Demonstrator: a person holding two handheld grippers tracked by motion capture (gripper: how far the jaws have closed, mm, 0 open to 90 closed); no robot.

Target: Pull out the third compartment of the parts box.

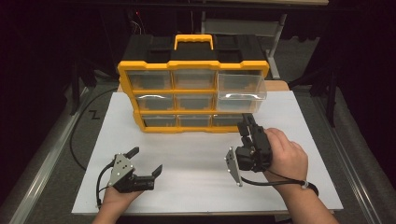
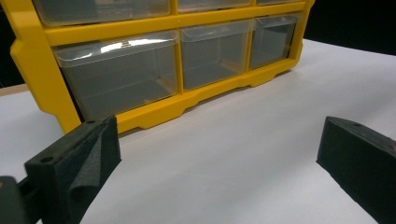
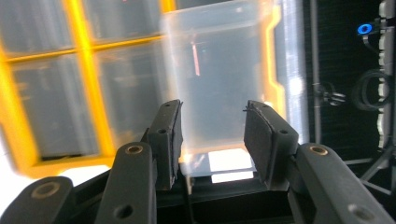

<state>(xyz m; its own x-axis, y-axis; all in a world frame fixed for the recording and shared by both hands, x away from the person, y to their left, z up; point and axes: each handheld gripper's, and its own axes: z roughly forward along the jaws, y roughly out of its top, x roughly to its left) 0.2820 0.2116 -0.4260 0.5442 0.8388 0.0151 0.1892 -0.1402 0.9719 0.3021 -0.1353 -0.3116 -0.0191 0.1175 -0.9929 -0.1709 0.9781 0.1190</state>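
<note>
Pulled-out drawer (image 1: 241,88) — just beyond right hand-held gripper (image 1: 246,122), untouched.

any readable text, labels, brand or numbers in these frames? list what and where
None can be read.
Yellow-framed drawer organizer: no legible brand or label on the frame, the handle or the clear drawers.
Left gripper and right gripper: no printed marks visible.
White board: blank.
Floor at left of the board: a black Z-shaped mark, seemingly a kinked cable, not text.
</note>
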